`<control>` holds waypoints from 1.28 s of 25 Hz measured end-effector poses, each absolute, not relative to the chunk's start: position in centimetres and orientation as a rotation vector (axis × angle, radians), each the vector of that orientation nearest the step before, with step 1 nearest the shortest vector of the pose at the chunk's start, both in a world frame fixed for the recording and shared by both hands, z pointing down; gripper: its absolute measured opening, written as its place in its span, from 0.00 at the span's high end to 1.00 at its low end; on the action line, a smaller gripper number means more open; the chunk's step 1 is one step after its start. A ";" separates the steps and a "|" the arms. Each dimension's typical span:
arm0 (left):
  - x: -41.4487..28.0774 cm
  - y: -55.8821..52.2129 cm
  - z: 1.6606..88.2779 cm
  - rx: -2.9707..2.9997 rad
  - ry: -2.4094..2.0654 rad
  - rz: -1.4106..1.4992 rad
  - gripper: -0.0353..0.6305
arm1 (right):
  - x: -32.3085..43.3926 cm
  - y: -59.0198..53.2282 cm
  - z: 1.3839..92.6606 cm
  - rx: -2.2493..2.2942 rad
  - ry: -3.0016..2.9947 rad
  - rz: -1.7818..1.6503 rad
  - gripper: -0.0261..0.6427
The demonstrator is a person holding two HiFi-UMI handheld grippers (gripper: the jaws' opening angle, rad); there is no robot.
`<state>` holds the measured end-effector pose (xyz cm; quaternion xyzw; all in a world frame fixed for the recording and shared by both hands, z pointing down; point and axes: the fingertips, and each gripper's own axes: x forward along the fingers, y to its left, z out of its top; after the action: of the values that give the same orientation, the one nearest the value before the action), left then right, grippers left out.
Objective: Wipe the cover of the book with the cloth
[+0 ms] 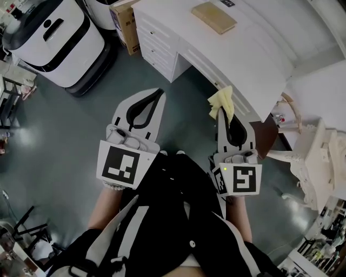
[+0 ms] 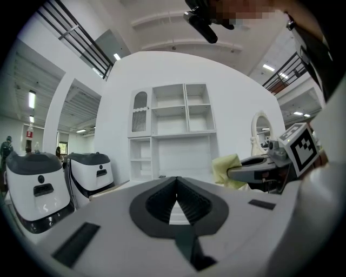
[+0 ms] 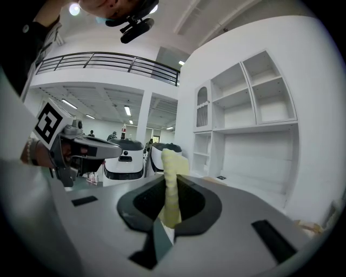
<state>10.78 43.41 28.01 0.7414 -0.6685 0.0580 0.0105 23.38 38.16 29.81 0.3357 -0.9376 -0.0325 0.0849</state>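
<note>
Holds left tool [image 1: 159, 94] shut and empty at 9 o'clock, free for steadying, pinches crumpled pale-yellow cloth [image 1: 223, 101] in right tool [image 1: 227, 118] for wiping, tan rectangular book [image 1: 213, 17] lying unreached on white surface [image 1: 254, 51] at 1 o'clock.

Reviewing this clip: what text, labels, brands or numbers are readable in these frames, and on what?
No text reads legibly anywhere.
Square markers on the left gripper and right gripper: black-and-white patterns, no letters.
Dark tag on the white desk: too small to read.
Book cover: no visible print.
Cardboard box: no print legible.
</note>
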 end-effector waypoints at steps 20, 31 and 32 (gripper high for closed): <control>10.9 45.3 28.5 2.346 -2.064 0.162 0.94 | 22.4 39.5 29.8 1.017 -2.807 -0.129 0.90; 6.4 40.2 28.6 2.251 -2.139 0.156 0.94 | 17.7 33.3 29.8 0.916 -2.834 -0.138 0.90; 6.2 39.6 28.6 2.250 -2.144 0.159 0.94 | 17.4 32.6 29.8 0.910 -2.836 -0.135 0.90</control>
<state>6.21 39.57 28.56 0.7228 -0.6890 0.0512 0.0148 17.38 32.57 29.82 0.3041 -0.9482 -0.0452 0.0799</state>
